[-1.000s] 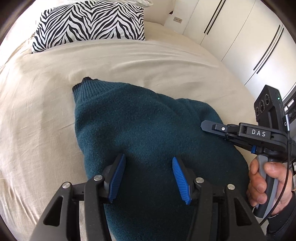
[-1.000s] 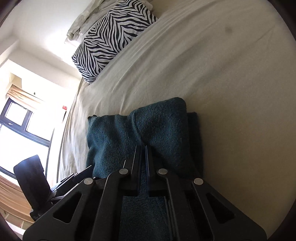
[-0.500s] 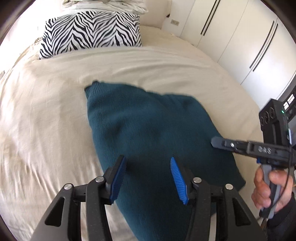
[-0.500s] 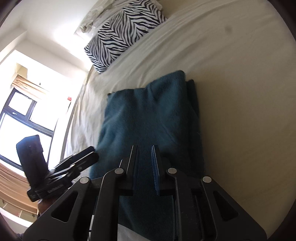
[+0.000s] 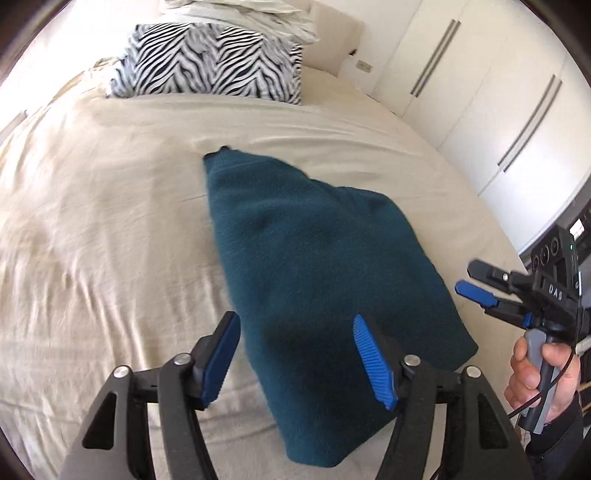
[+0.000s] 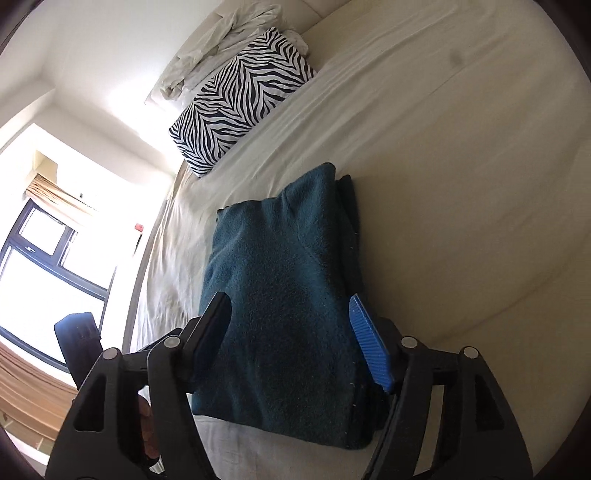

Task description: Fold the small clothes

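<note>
A folded dark teal knit sweater (image 5: 325, 280) lies flat on the beige bed sheet (image 5: 110, 240). In the left wrist view my left gripper (image 5: 293, 332) hovers over the sweater's near end. Its jaws are opening and its blue pads (image 5: 373, 363) touch nothing. A hand (image 5: 535, 369) holds my right gripper (image 5: 471, 278) just past the sweater's right edge. In the right wrist view the right gripper (image 6: 288, 306) hangs above the sweater (image 6: 284, 295). Its jaws are opening too, with only air between them and the cloth lying below.
A zebra-print pillow (image 5: 210, 66) and crumpled white linen (image 5: 243, 14) sit at the head of the bed. White wardrobe doors (image 5: 480, 92) stand to the right. A bright window (image 6: 44, 266) is beyond the bed's left side.
The right gripper went from shut on a fold of the sweater to open, letting it drop flat. Both grippers drew back from the sweater, and the left jaws widened.
</note>
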A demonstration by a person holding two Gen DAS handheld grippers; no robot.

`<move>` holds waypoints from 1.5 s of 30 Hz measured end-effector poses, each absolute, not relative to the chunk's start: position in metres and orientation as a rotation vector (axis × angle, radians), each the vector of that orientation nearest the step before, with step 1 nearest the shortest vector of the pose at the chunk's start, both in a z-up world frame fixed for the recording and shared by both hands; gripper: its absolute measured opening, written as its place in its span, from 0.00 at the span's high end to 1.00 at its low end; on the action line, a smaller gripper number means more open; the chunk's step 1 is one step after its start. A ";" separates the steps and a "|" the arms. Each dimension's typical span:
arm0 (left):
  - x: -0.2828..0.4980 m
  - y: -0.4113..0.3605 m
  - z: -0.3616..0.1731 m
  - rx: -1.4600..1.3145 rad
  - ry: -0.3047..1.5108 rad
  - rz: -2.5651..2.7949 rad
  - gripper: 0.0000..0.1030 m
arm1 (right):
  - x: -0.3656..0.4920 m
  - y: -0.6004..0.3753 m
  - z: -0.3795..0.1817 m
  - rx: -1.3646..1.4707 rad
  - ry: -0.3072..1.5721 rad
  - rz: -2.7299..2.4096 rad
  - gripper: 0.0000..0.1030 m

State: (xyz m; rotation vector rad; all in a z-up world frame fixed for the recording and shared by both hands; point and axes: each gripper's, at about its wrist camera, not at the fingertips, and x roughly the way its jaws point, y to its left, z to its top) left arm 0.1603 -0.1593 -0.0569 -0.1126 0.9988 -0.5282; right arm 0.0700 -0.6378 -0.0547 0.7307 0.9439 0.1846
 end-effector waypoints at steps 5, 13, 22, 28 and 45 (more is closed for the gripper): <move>0.167 -0.155 -0.081 -0.171 1.105 -0.541 0.35 | 0.068 -0.639 -0.084 0.718 1.047 0.127 0.36; 0.195 -0.137 -0.094 -0.394 1.160 -0.578 0.24 | 0.103 -0.658 -0.091 0.836 1.054 0.214 0.36; 0.223 -0.155 -0.115 -0.515 1.280 -0.635 0.44 | 0.159 -0.636 -0.113 0.745 1.198 0.222 0.69; 0.208 -0.167 -0.087 -0.381 1.258 -0.600 0.58 | 0.155 -0.600 -0.078 0.491 1.171 0.122 0.79; 0.107 -0.042 -0.021 -0.209 1.093 -0.534 0.59 | 0.078 -0.427 -0.004 0.397 1.038 0.300 0.80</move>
